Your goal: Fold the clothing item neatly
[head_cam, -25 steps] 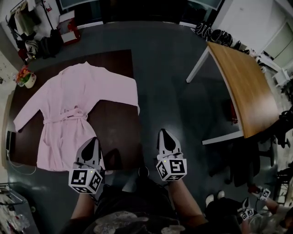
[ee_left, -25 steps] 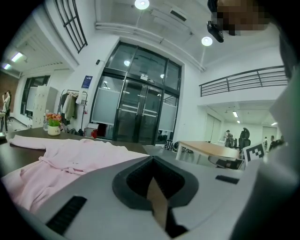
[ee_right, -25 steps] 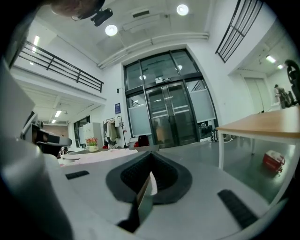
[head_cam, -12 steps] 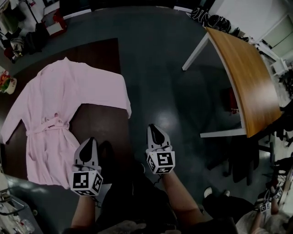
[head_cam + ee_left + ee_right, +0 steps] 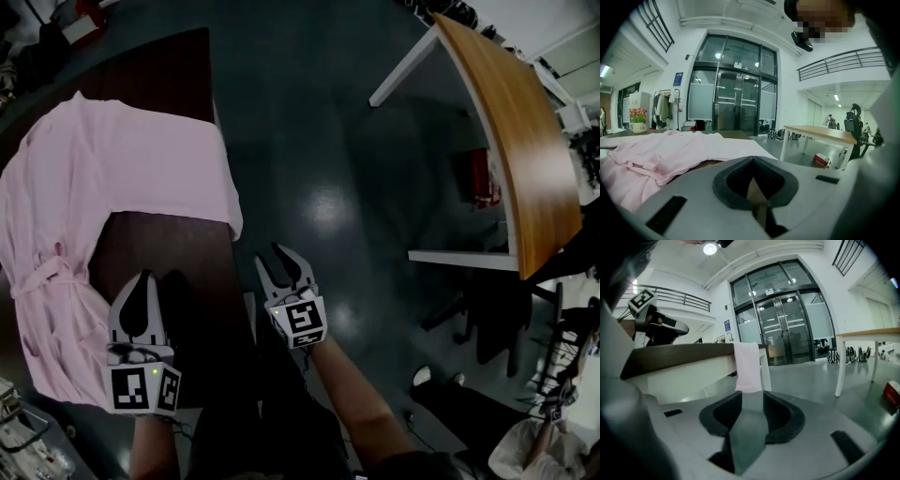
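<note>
The left gripper (image 5: 143, 284) and right gripper (image 5: 277, 257) share pale grey shells with black pads. Each carries a marker cube (image 5: 141, 389) of black-and-white squares, and the person's clothing (image 5: 234, 436) is dark.

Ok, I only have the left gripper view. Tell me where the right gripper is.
Observer: The right gripper is off the dark table, out over the floor beside the table's edge.
Operator: Give me its fingers.
Observer: The fingers stand apart with nothing between them; they have just been opening.
Operator: Now report the clothing on that side.
Observer: One sleeve of the pink robe drapes over the table's edge and hangs down ahead of that gripper.
</note>
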